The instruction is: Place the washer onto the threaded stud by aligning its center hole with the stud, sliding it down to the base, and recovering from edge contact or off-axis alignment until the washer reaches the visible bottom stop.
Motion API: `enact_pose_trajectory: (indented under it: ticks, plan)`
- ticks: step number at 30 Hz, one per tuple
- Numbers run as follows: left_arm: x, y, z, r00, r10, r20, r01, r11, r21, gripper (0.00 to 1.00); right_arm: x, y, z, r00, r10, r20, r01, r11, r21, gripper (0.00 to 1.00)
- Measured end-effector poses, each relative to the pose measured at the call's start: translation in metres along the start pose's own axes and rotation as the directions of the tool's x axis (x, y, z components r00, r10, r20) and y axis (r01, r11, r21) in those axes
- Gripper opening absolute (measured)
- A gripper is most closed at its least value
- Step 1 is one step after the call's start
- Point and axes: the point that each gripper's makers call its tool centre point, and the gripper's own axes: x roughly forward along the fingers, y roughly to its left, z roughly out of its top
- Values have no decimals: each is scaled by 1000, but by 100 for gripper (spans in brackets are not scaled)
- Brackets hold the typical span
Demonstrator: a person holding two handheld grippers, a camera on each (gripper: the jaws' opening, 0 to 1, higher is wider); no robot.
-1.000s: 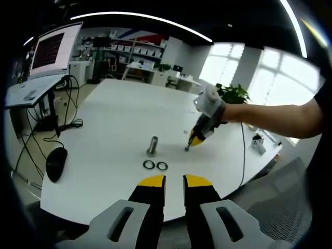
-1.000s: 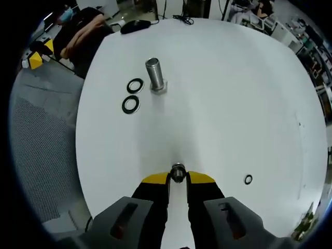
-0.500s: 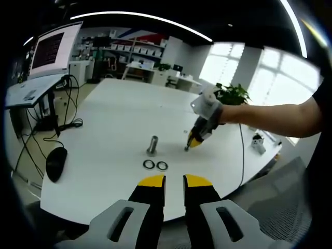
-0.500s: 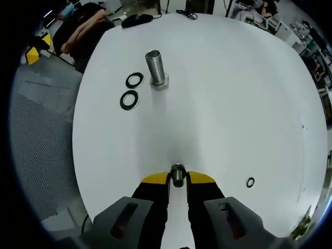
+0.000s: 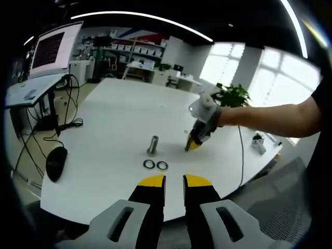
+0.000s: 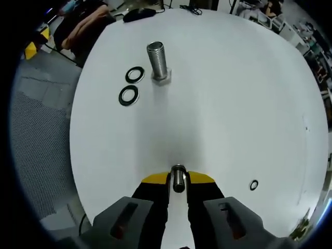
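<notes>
A threaded steel stud [image 5: 152,145] [image 6: 158,61] stands upright on the white table [image 5: 114,114]. Two black-rimmed washers [image 5: 149,164] [image 6: 135,74] lie flat beside its base, on the near side in the left gripper view. My right gripper [image 6: 178,179] [image 5: 188,148] is shut on a small metal washer [image 6: 178,175] held edge-on between its yellow tips, off to the stud's right and just above the tabletop. My left gripper [image 5: 174,180] hangs back near the table's front edge, open by a narrow gap with nothing in it.
A small loose washer [image 6: 253,185] lies far from the stud. A black mouse [image 5: 56,163], cables, and a monitor [image 5: 52,49] are at the left. A person's arm [image 5: 275,119] reaches in from the right, near a plant [image 5: 233,94]. The table edge [image 6: 78,155] runs close by.
My right gripper has drifted a little toward the stud with the washer still in it. The left gripper and the washers on the table have not moved.
</notes>
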Motion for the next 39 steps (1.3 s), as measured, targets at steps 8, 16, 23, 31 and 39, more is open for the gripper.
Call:
enact_pose_trajectory:
  ticks: [8, 16, 23, 31, 39]
  plan:
    - [0, 1, 0, 1000, 2, 0, -2, 1000, 0, 11, 0, 0, 2, 1000, 0, 9, 0, 1000, 29, 20]
    - [0, 0, 1, 1000, 0, 3, 0, 1000, 2, 11, -22, -10, 6, 995, -45, 93, 38, 996, 83, 21]
    - [0, -1, 0, 1000, -3, 2, 3, 1000, 4, 11, -46, -15, 13, 982, -92, 165, 74, 991, 110, 21]
    - [0, -1, 0, 1000, -3, 4, 3, 1000, 5, 11, -69, -20, 17, 964, -115, 240, 80, 985, 151, 21]
    - [0, -1, 1, 1000, -3, 7, 3, 1000, 5, 11, -78, -34, 3, 954, -156, 256, 103, 973, 209, 21]
